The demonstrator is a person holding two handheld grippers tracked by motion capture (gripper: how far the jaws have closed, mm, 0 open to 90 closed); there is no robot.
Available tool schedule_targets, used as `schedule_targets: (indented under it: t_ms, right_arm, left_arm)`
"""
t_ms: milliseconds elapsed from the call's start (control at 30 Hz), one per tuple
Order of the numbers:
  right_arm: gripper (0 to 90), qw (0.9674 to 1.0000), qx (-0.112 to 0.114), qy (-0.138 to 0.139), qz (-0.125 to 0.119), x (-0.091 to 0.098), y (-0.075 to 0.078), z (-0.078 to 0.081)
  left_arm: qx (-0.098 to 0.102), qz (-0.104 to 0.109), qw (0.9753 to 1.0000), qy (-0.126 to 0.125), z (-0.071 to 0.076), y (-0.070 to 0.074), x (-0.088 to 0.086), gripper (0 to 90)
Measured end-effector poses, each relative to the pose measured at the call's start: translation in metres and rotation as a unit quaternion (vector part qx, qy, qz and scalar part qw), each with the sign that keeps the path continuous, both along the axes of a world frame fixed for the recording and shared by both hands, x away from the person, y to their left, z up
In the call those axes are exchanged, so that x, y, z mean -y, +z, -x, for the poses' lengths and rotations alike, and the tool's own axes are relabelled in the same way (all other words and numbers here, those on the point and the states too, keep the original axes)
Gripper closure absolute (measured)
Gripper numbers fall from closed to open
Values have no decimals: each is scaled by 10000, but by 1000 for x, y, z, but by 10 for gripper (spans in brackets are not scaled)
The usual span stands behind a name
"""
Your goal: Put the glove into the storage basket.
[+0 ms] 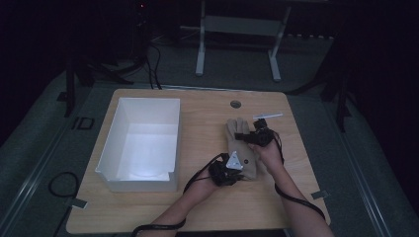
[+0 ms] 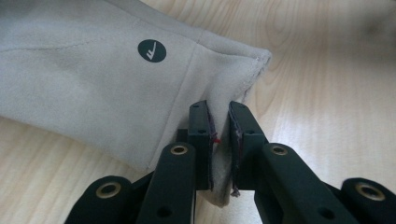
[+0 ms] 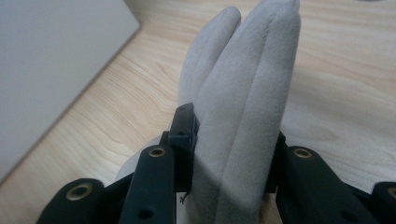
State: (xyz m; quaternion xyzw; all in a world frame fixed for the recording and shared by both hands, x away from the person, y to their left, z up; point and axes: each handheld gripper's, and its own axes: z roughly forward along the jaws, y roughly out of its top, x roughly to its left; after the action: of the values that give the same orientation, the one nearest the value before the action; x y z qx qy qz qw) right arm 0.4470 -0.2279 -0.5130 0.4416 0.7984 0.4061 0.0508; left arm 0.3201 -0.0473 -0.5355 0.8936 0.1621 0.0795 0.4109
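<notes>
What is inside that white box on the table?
The white box looks empty: its pale floor and inner walls show bare. The strip just behind its near wall is hidden. The beige glove lies outside, on the table.

I am at a bare recording bench in a lab or test room, not a home. My wooden table point(image 1: 148, 217) has a round cable hole point(image 1: 235, 104) near its far edge and stands on grey carpet point(image 1: 29, 148) in a dim room. Beyond the far edge stands the white metal frame point(image 1: 200, 44) of another bench. Black cables point(image 1: 153, 64) trail over the floor at far left, and tape marks point(image 1: 78, 203) sit by the table's near corners.
</notes>
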Motion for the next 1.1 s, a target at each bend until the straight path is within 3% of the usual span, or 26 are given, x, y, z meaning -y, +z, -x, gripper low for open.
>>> schedule_targets:
  t_ms: [333,633,1100]
  right_arm:
    - [674,9994,98,52,-317,1,30,8]
    - [675,9984,199,170,-501,-3,59,13]
    - [674,9943,556,481,-770,-35,109,20]
  left_arm:
    - [22,-117,9999,6,6,31,-9,818]
    - [58,-58,10000,55,11,57,-22,819]
    - [317,-1,9993,198,19,95,-53,819]
